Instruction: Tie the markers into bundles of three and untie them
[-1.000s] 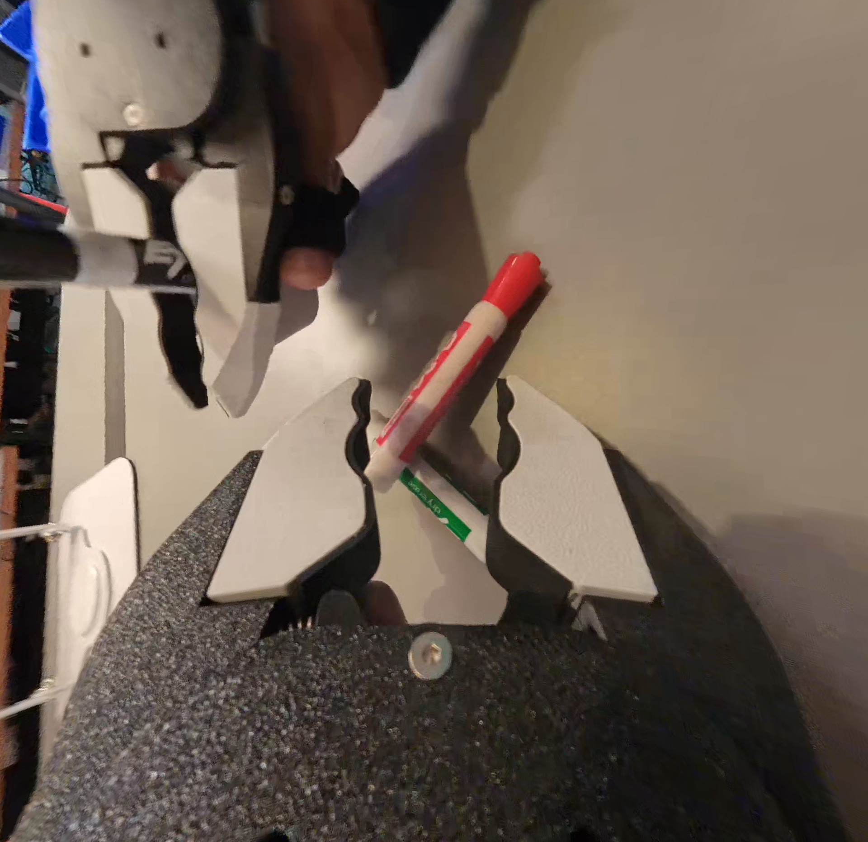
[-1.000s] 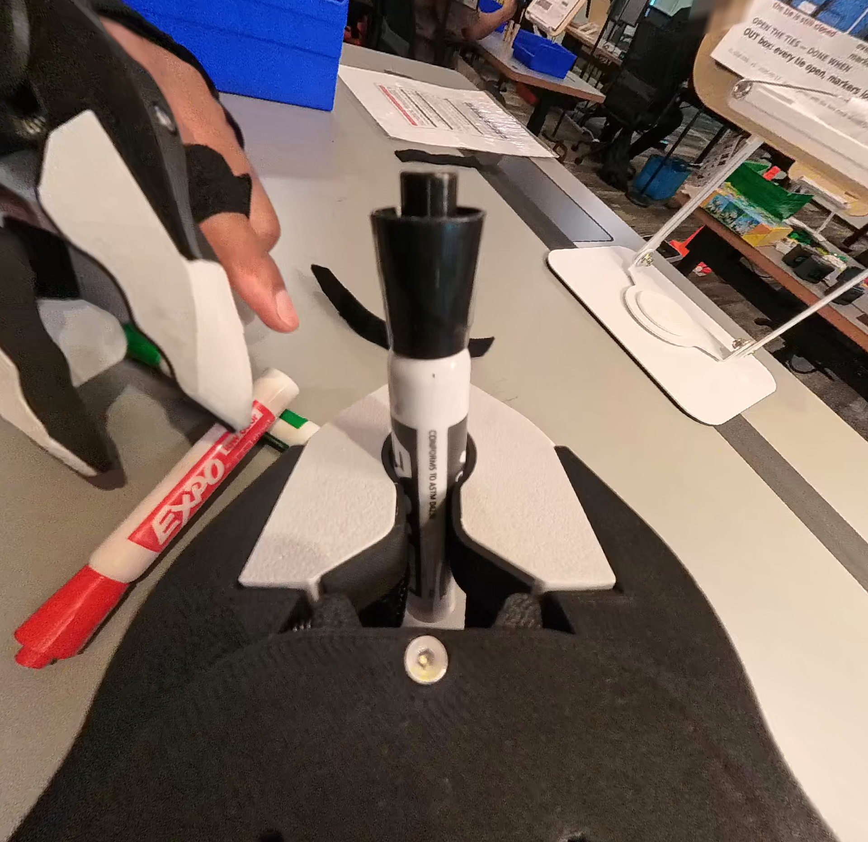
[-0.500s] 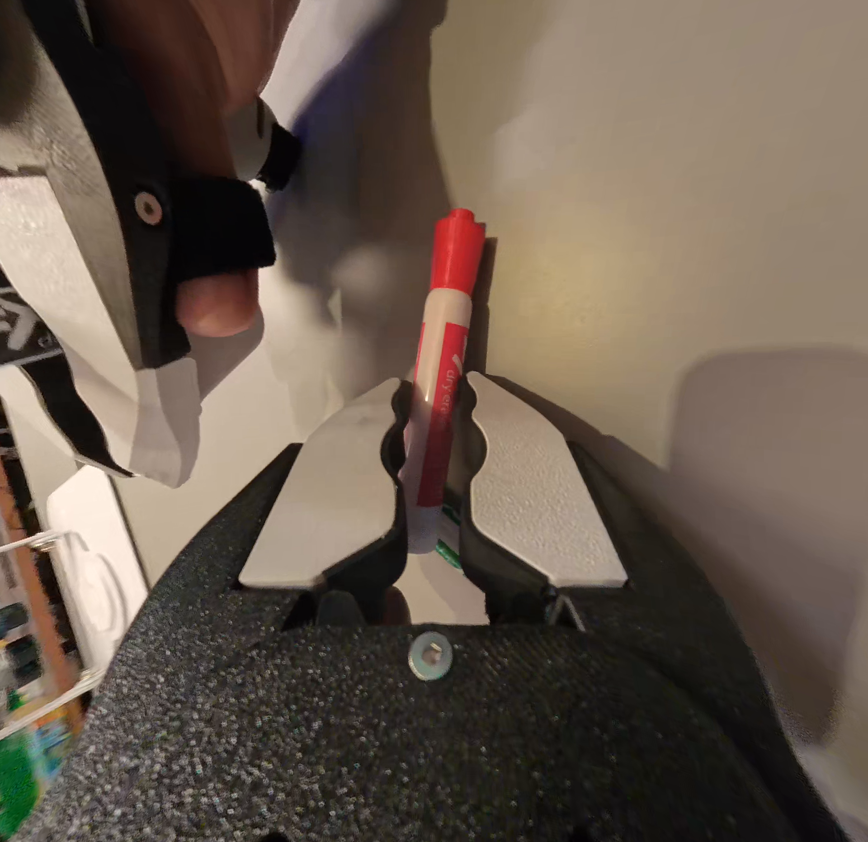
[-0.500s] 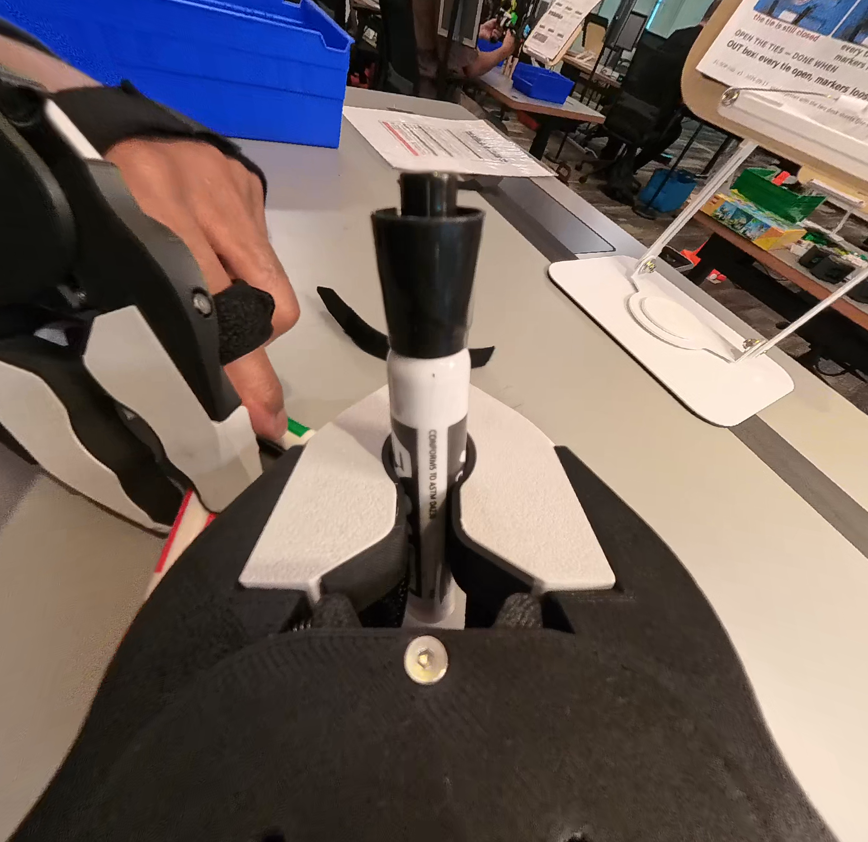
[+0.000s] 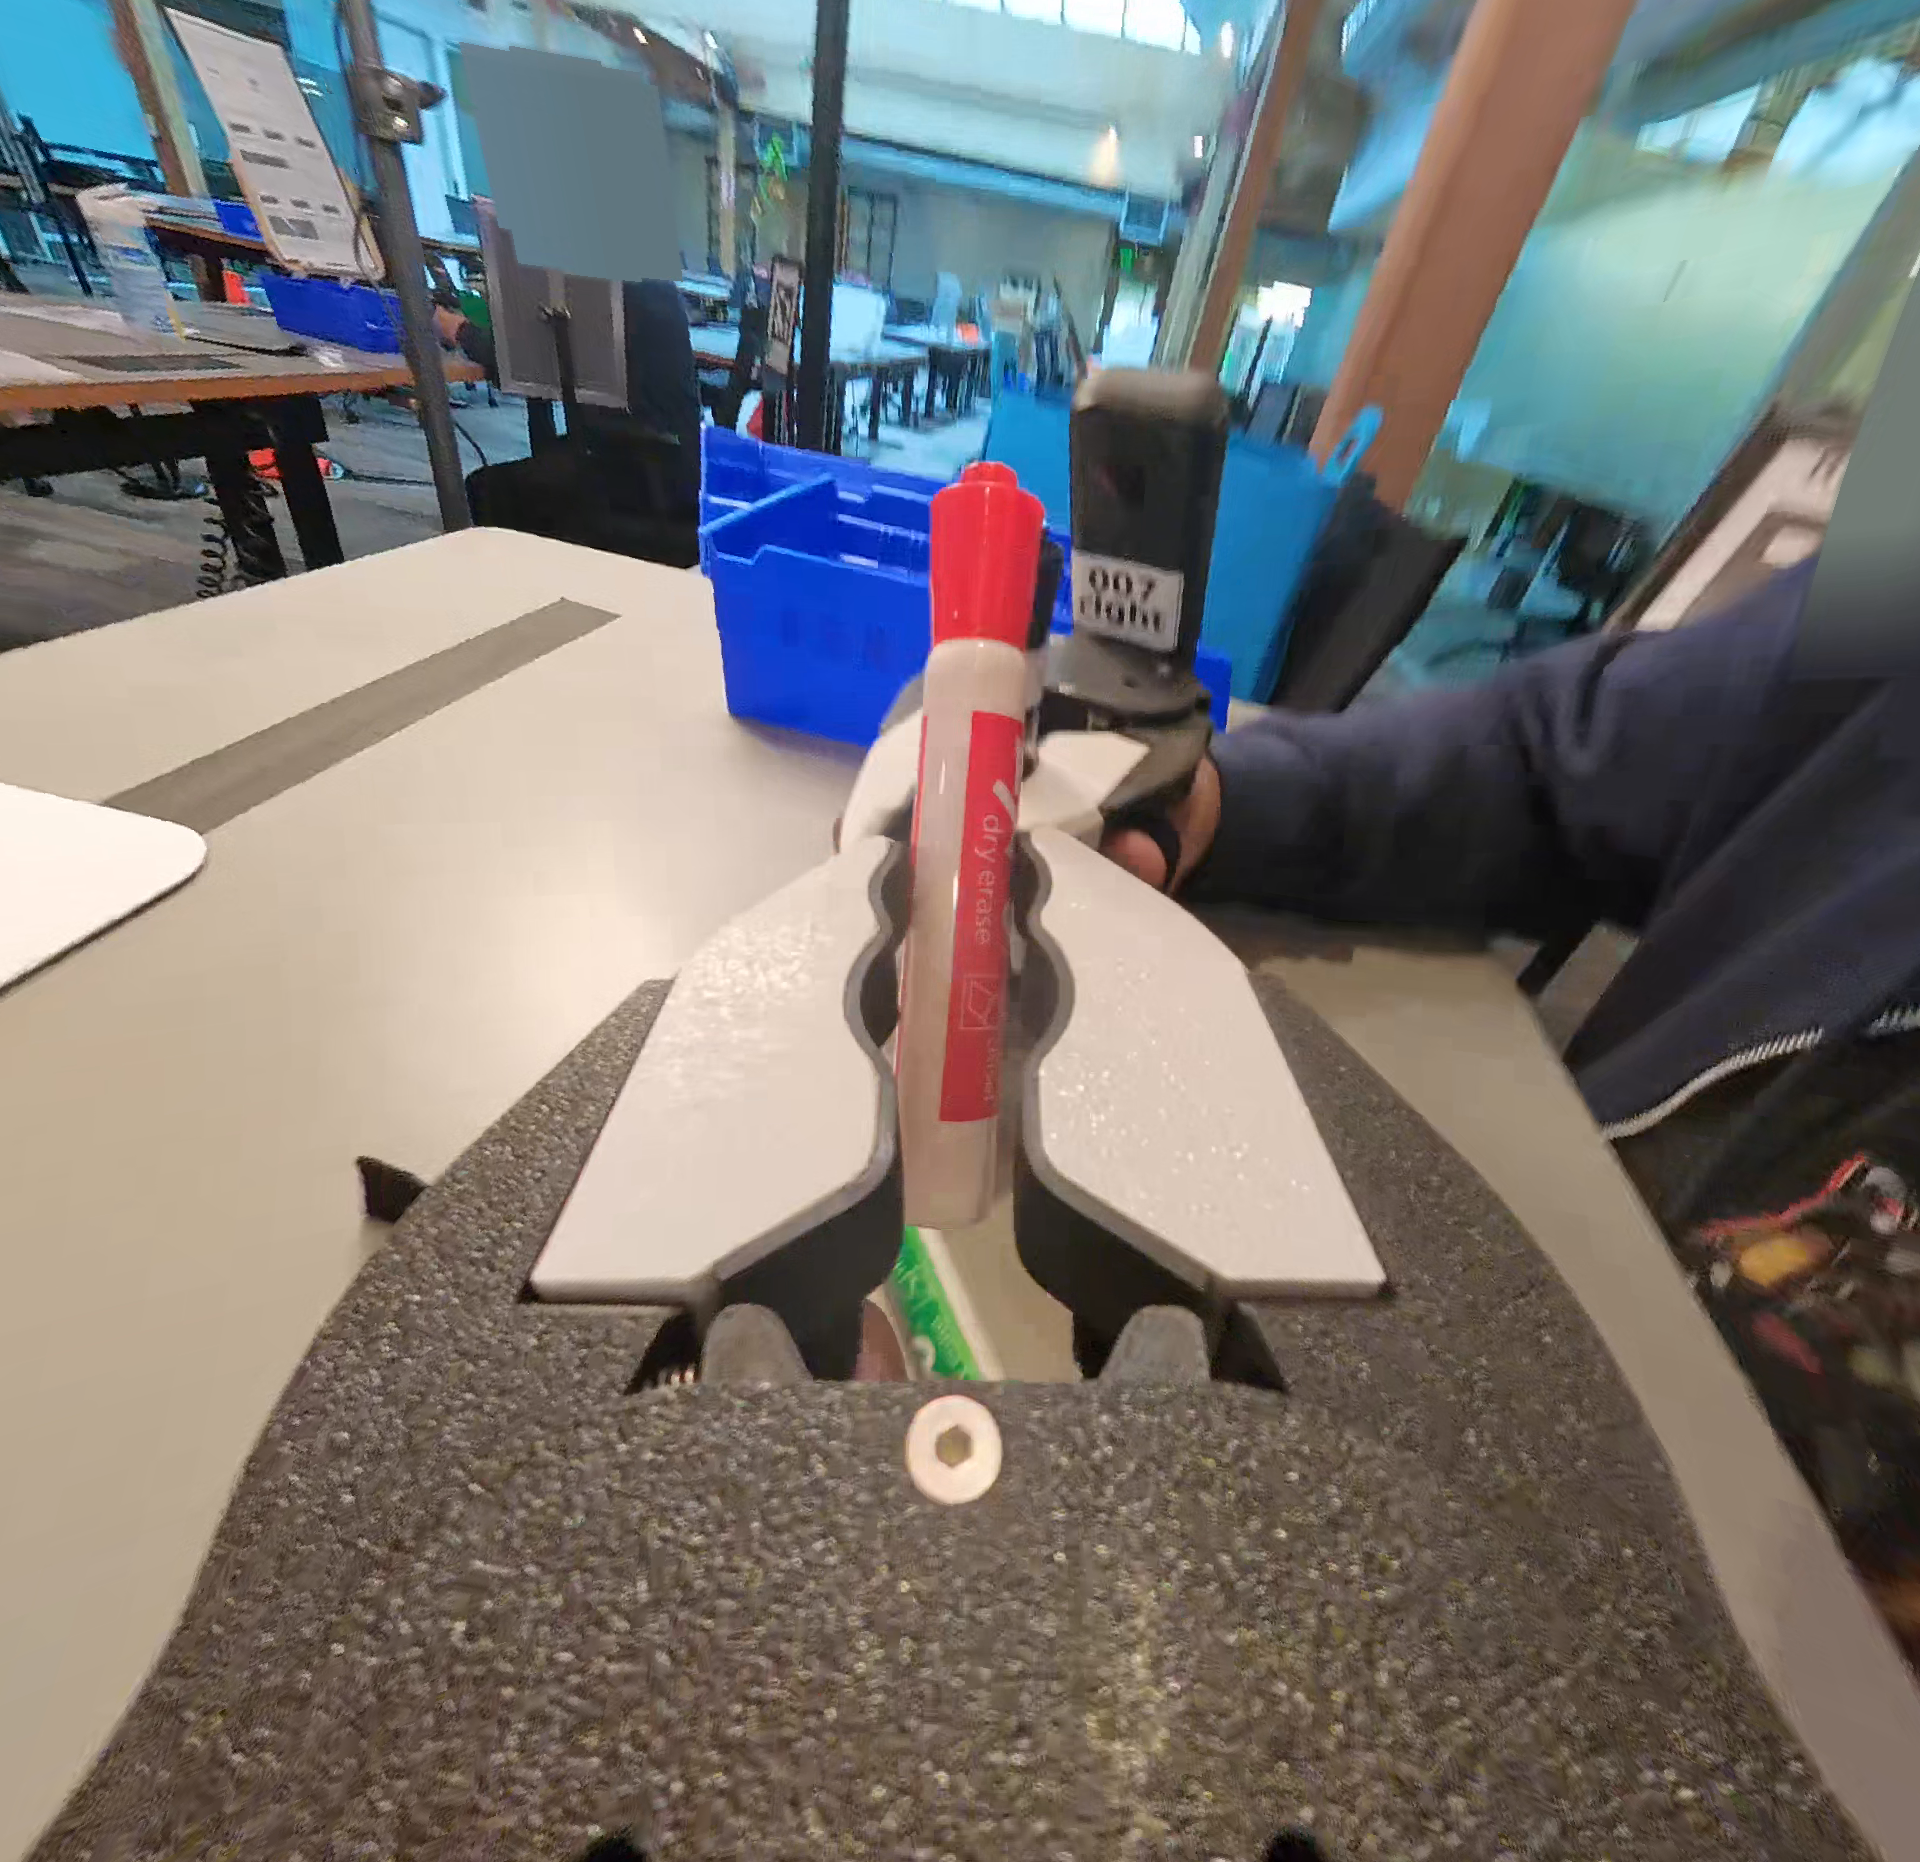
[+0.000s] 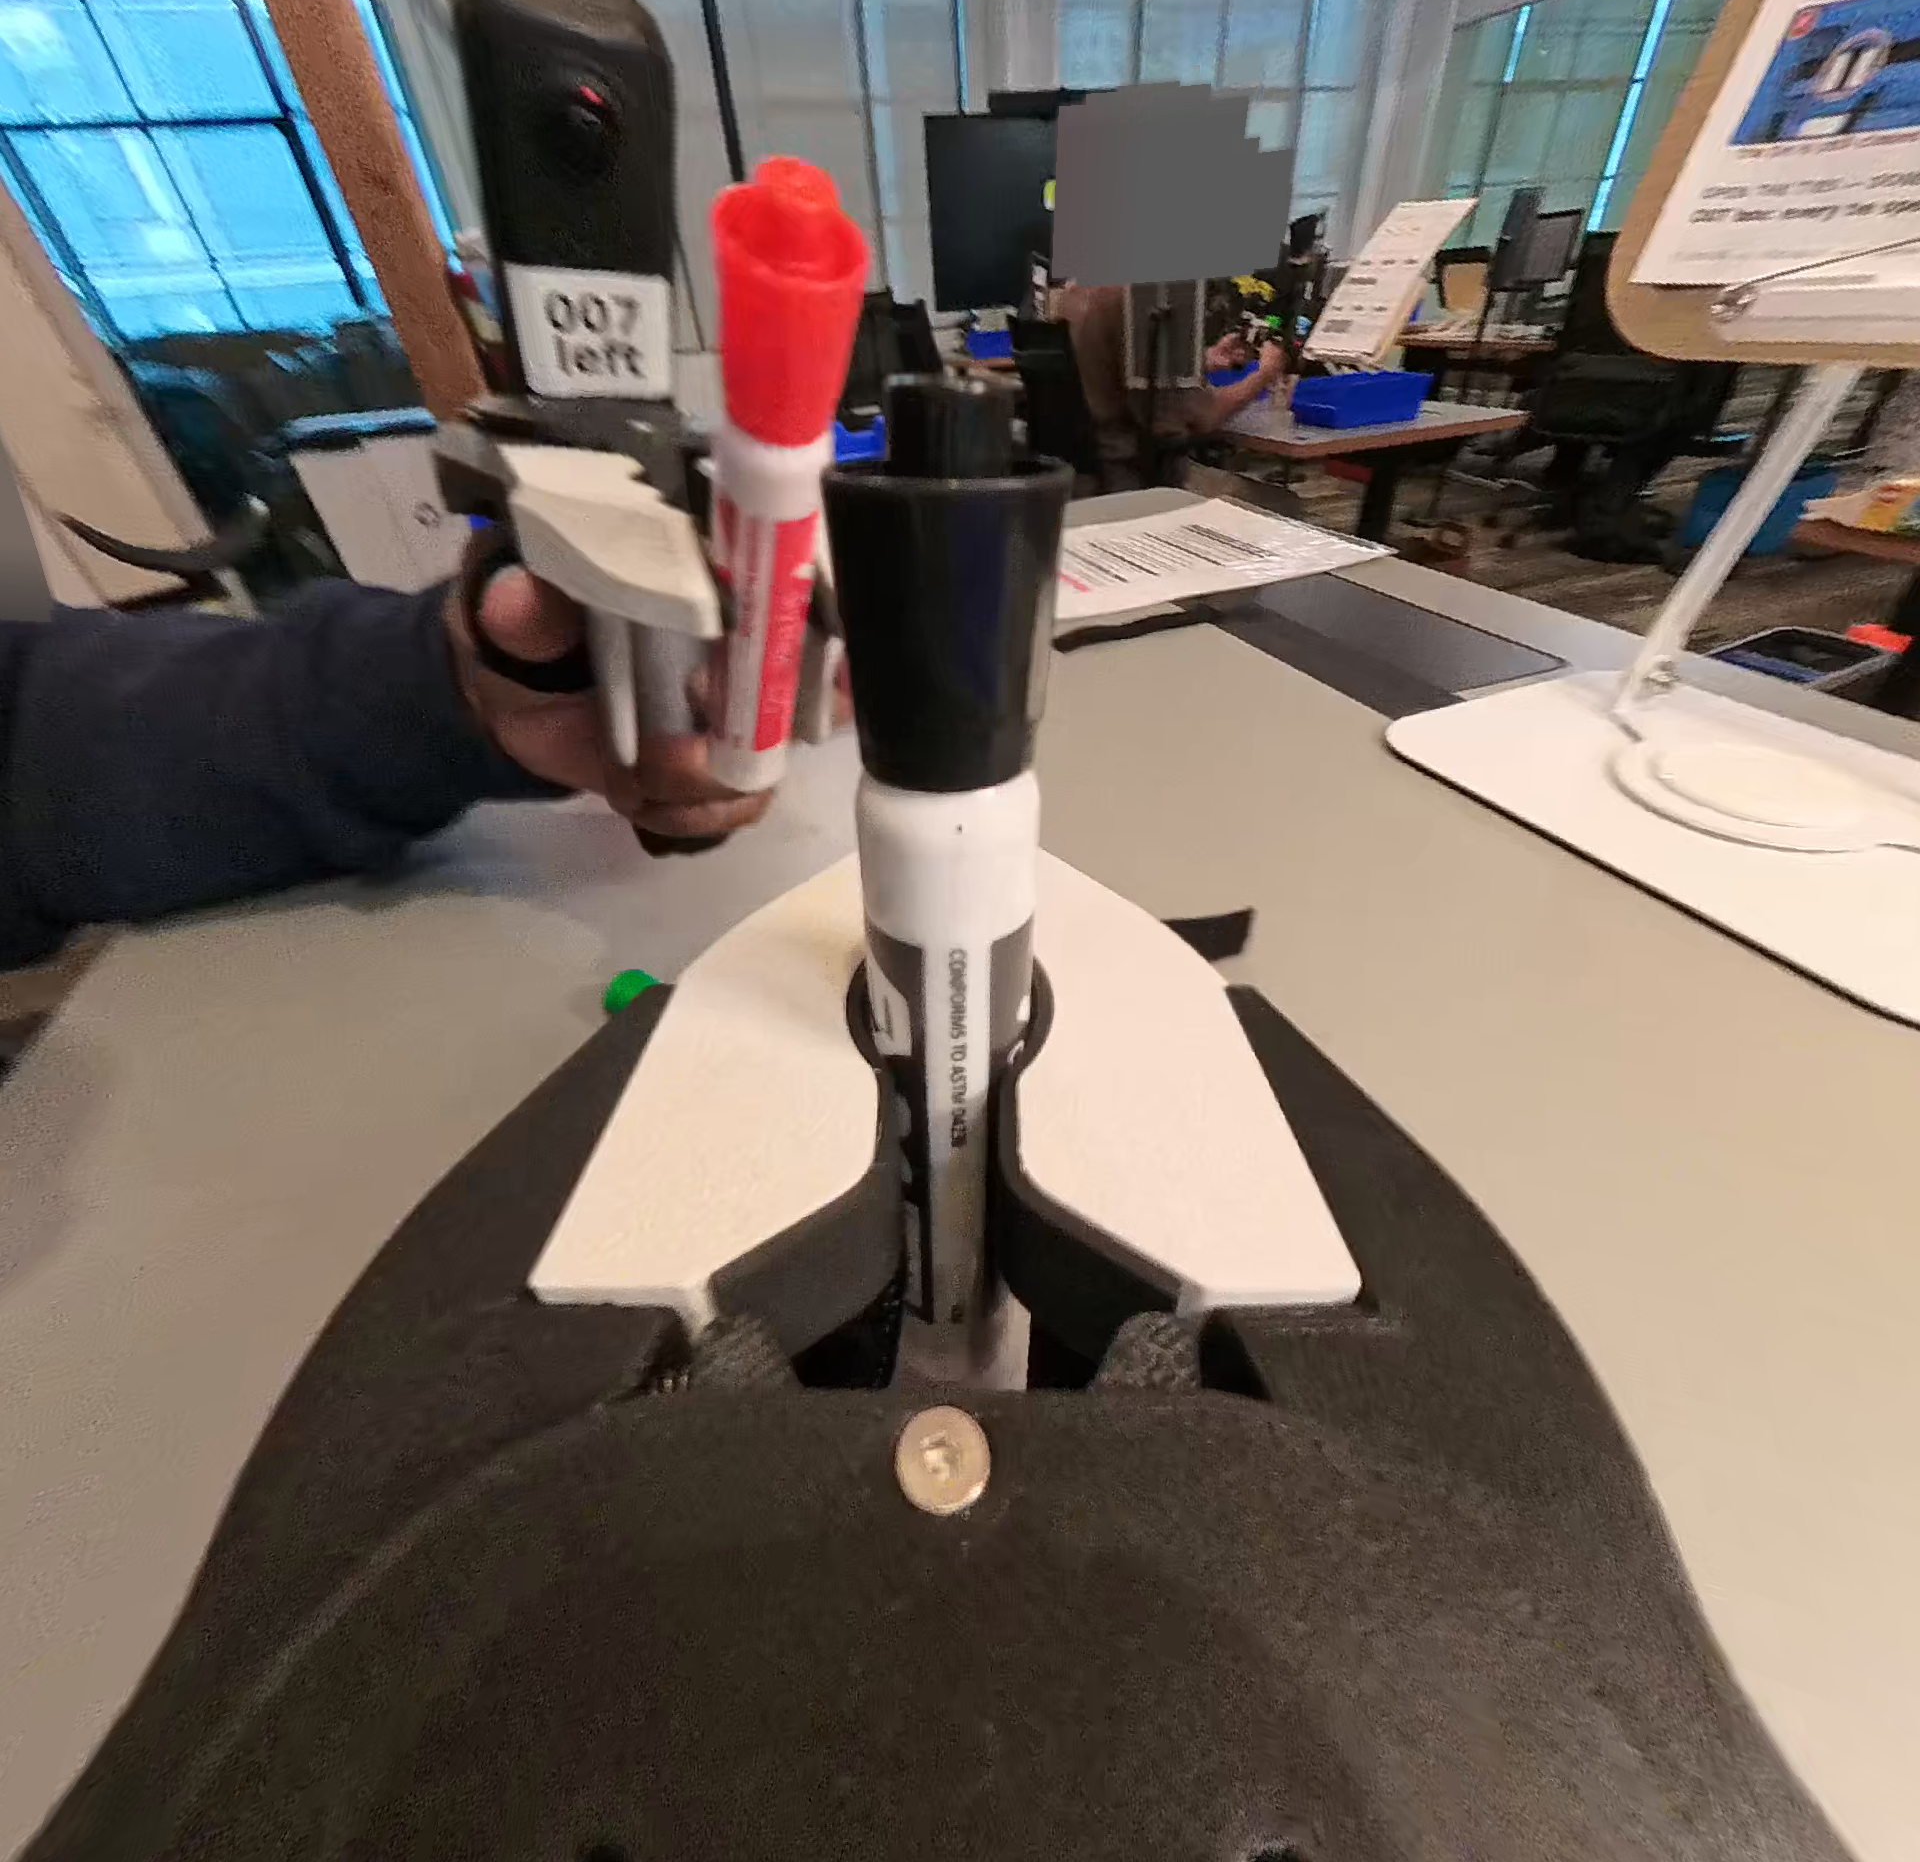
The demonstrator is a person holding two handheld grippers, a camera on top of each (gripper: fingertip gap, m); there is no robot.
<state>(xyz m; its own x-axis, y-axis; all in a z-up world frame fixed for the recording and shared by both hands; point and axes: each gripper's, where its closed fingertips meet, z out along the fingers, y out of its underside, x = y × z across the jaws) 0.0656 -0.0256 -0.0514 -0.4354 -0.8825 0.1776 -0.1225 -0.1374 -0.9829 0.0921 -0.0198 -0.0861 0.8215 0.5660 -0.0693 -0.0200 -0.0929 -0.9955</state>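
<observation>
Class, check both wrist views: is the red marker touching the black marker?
Cannot tell. In the right wrist view the red marker stands close beside the black marker, but blur and overlap hide any contact or gap.

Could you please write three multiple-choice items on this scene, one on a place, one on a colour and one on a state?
1. Where is the green marker?
A. lying on the table
B. in the blue bin
C. in the right tool

2. What colour is the cap of the marker in the left tool?
A. blue
B. red
C. black

3. How does the right tool stand?
A. wide open, holding nothing
B. shut on a black marker
C. shut on a strap

Answers: 1 A, its green cap shows on the table beside the right tool; 2 B, the red marker stands between its fingers; 3 B, both fingers press the black marker.
</observation>
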